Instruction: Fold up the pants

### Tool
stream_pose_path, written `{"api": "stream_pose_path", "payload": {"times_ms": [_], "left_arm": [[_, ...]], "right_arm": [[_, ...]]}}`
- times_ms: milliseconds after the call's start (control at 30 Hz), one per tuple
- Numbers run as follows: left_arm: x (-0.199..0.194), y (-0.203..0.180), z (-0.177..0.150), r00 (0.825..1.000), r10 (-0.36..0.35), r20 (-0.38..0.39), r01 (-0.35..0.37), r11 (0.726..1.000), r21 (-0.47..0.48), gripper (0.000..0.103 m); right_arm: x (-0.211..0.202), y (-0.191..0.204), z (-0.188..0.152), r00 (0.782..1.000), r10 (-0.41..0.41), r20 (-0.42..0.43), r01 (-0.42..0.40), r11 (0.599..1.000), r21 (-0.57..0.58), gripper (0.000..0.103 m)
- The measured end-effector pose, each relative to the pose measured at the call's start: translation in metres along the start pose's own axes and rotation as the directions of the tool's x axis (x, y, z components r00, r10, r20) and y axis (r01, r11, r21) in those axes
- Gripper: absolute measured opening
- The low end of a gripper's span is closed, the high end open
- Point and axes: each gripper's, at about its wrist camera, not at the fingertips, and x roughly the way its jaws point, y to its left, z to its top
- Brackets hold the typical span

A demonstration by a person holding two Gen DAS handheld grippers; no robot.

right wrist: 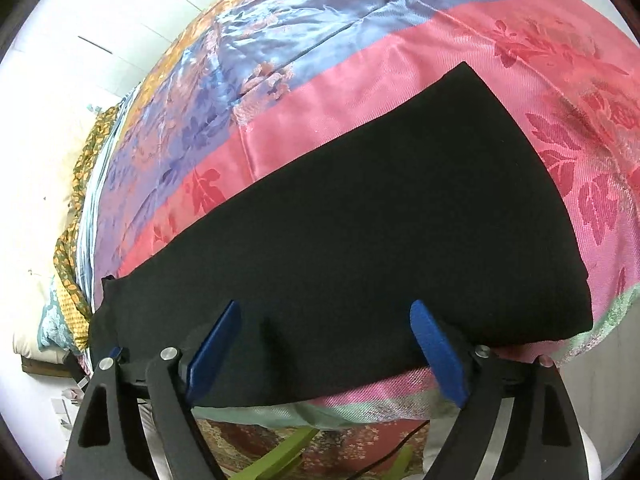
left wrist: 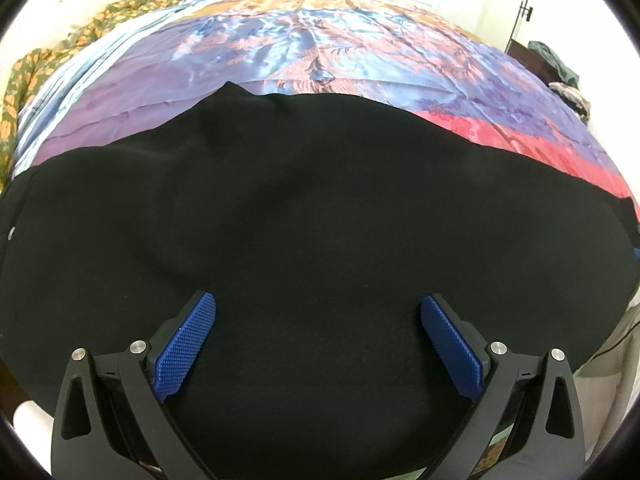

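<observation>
Black pants (left wrist: pixel 312 208) lie flat on a satin bedspread (left wrist: pixel 304 48) and fill the lower half of the left wrist view. My left gripper (left wrist: pixel 318 308) is open and empty just above the black cloth, its blue pads (left wrist: pixel 188 344) wide apart. In the right wrist view the pants (right wrist: pixel 380 216) lie as a long black panel on the pink band of the bedspread (right wrist: pixel 400 64), ending in a straight edge at the upper right. My right gripper (right wrist: pixel 326 320) is open and empty over the pants' near edge at the bed's side.
A green and orange floral cloth (left wrist: pixel 48 60) is bunched along the bed's far left edge. Dark clothes (left wrist: pixel 552 64) sit on furniture at the right by a white door. Below the bed edge are a patterned cloth and green pieces (right wrist: pixel 280 452) with a black cable.
</observation>
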Motion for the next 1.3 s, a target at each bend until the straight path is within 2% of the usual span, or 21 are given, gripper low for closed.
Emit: {"api": "stream_pose_path", "payload": {"times_ms": [167,233,300,367,400,500,567,633,667,900,967,1067,1133,1233,1300], "left_arm": [[-0.015,0.009,0.008,1.0,-0.02,0.001,0.02,0.999,-0.041,0.1],[-0.036,0.029,0.019,0.996,-0.03,0.087,0.039,0.995,-0.097,0.1],[-0.045,0.053,0.032,0.992,-0.024,0.124,0.043,0.988,-0.147,0.101],[-0.039,0.086,0.045,0.995,0.02,0.103,0.002,0.977,-0.215,0.101],[-0.029,0.105,0.048,0.997,0.05,0.067,-0.031,0.967,-0.255,0.101],[0.003,0.143,0.037,0.992,0.119,-0.034,-0.124,0.944,-0.305,0.099],[0.009,0.146,0.024,0.994,0.11,0.01,-0.103,0.959,-0.263,0.099],[0.012,0.129,0.019,0.983,0.183,0.012,-0.179,0.97,-0.165,0.099],[0.013,0.124,0.019,0.979,0.204,0.012,-0.2,0.969,-0.147,0.099],[0.009,0.126,0.012,0.983,0.181,0.04,-0.173,0.972,-0.158,0.099],[0.005,0.125,0.008,0.983,0.175,0.059,-0.165,0.975,-0.147,0.099],[0.004,0.123,0.007,0.98,0.181,0.083,-0.169,0.976,-0.134,0.099],[0.004,0.122,0.007,0.978,0.187,0.087,-0.174,0.975,-0.141,0.099],[0.004,0.121,0.007,0.976,0.198,0.091,-0.184,0.972,-0.148,0.1],[0.003,0.12,0.005,0.975,0.203,0.095,-0.187,0.971,-0.149,0.1]], "right_arm": [[-0.001,-0.004,0.001,0.999,0.035,0.007,-0.035,0.999,0.028,0.09],[-0.001,-0.001,0.0,1.0,0.029,0.006,-0.029,0.999,0.018,0.092],[0.0,0.002,0.0,1.0,0.015,0.003,-0.015,1.0,0.001,0.093],[0.002,0.004,0.0,1.0,0.007,0.0,-0.007,1.0,-0.008,0.094],[0.002,0.004,0.001,1.0,0.006,-0.001,-0.006,1.0,-0.008,0.095],[0.003,0.006,0.001,1.0,-0.002,-0.002,0.002,1.0,-0.014,0.096],[0.003,0.007,0.0,1.0,-0.006,-0.001,0.006,1.0,-0.021,0.096],[0.004,0.008,0.0,1.0,-0.012,-0.002,0.012,0.999,-0.03,0.097],[0.004,0.008,0.0,1.0,-0.015,-0.004,0.014,0.999,-0.032,0.097],[0.001,0.016,0.005,0.999,-0.036,-0.014,0.035,0.997,-0.065,0.1],[-0.022,0.015,0.012,0.997,-0.031,0.078,0.037,0.996,-0.085,0.1],[-0.072,-0.013,0.023,0.963,-0.033,0.266,0.04,0.999,-0.021,0.1],[-0.095,-0.048,0.027,0.943,-0.029,0.332,0.003,0.997,0.079,0.1],[-0.104,-0.1,0.029,0.942,-0.054,0.332,-0.023,0.974,0.223,0.099],[-0.096,-0.12,0.024,0.958,0.016,0.288,-0.095,0.961,0.262,0.095]]}}
